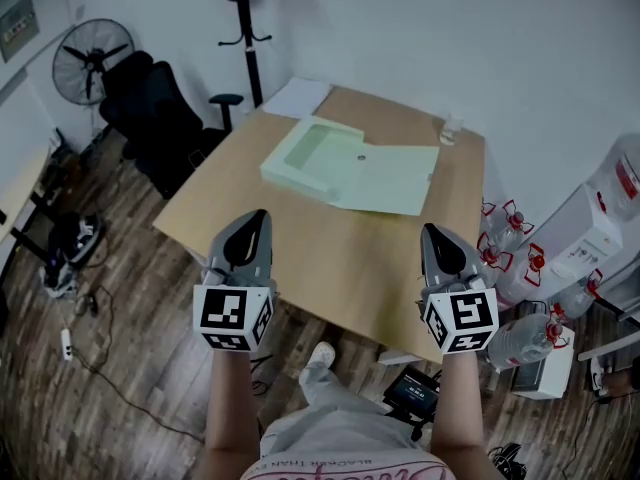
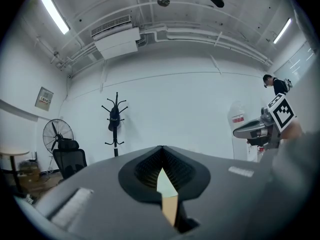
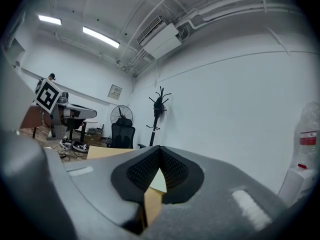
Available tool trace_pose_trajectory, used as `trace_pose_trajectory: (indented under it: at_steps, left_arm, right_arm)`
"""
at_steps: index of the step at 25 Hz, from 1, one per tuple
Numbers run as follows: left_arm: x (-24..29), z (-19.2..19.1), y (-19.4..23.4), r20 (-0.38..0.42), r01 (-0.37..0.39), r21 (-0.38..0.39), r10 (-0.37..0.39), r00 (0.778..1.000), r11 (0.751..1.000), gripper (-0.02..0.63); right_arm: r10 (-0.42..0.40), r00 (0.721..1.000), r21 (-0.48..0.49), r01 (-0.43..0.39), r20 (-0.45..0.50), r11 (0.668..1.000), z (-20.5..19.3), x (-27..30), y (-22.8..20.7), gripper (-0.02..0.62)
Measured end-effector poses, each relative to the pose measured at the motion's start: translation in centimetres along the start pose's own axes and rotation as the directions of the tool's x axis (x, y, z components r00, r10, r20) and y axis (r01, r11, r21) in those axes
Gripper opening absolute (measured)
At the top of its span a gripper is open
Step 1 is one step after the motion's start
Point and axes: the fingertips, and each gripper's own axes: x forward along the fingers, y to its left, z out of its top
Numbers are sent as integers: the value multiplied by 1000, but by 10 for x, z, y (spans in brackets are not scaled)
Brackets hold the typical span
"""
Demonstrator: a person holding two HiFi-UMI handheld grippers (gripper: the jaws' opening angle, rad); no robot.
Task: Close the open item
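**Head view: both grippers closed and empty, short of the open green box**

Nearest us, the left gripper (image 1: 255,224) and the right gripper (image 1: 434,236) hang side by side over the near edge of the table (image 1: 330,268), well apart from each other. Each gripper view shows its own jaws brought together at the tips with nothing between them.

The pale green box (image 1: 312,154) lies beyond both grippers on the far half of the table, and neither touches it. Its tray sits toward the far left corner. Its lid (image 1: 388,176) lies flat and open on the tray's right side. Farther on, a white sheet (image 1: 297,98) rests at the far edge and a small bottle (image 1: 452,129) stands by the far right corner.

Only the head view gives us the whole box and the water bottles (image 1: 515,258) on the floor right of the table. Through the slot behind their closed tips, the gripper views offer just a sliver of green above tan. They add the ceiling lights (image 2: 54,10). Each also catches the other gripper at its edge, and both show the coat stand (image 2: 115,124), fan (image 2: 57,134) and office chair (image 2: 67,160) along the wall.
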Motion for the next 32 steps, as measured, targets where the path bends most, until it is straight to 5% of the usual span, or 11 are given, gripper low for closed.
trace_pose_trajectory:
  at_steps: [15, 32]
  left_arm:
    - [143, -14, 35, -37, 120, 15, -119, 992, 993, 17]
    - [241, -39, 14, -84, 298, 24, -295, 952, 954, 17]
  right_arm:
    - [-129, 990, 40, 131, -60, 991, -18, 98, -64, 2]
    - [-298, 940, 25, 306, -169, 952, -61, 119, -141, 2]
